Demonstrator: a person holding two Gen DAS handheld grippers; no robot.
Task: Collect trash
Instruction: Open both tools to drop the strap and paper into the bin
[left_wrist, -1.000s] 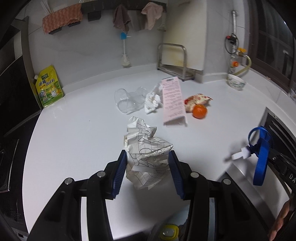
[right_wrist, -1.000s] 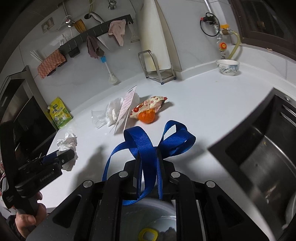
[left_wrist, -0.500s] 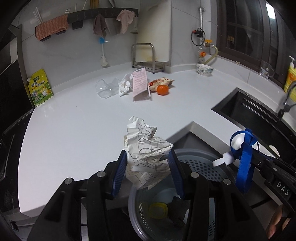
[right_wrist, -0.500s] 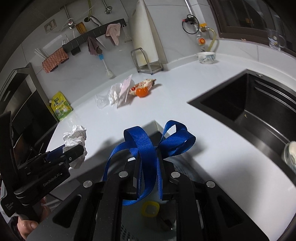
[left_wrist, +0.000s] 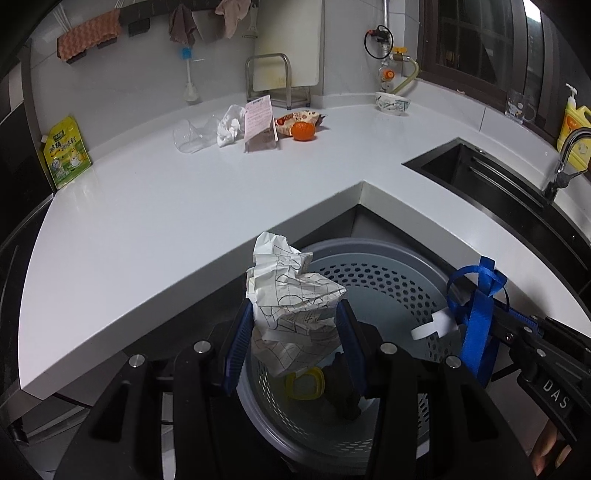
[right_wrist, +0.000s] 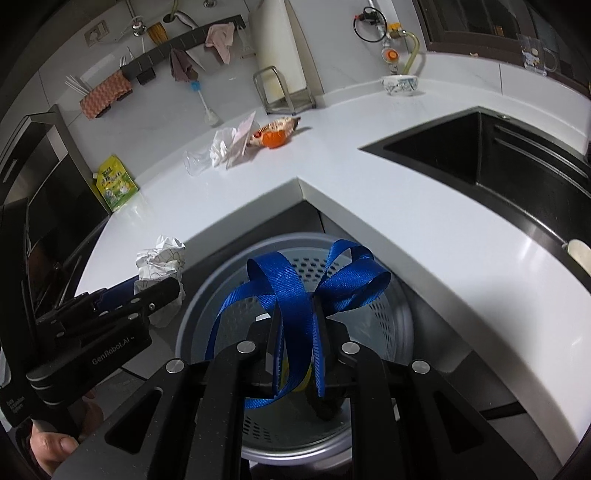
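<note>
the crumpled white paper with black line drawings (left_wrist: 291, 306) covers part of the grey perforated plastic bin (left_wrist: 384, 280) and the top of a yellow ring-shaped piece (left_wrist: 304, 384) lying in it. a dark lump (left_wrist: 343, 398) beside that piece is too shadowed to identify. print on the pink paper slip (left_wrist: 259, 120) and the green-yellow pouch (left_wrist: 66, 151) on the white table (left_wrist: 147, 221) is too small to read. the looped blue ribbon (right_wrist: 295, 295) hides the bin's floor in the right wrist view.

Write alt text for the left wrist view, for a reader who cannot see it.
The left gripper holds a crumpled paper over a grey perforated bin below the white counter. At right, the right gripper pinches a blue ribbon over the same bin. A clear cup, tissue, receipt, snack wrapper and orange remain on the counter.
</note>
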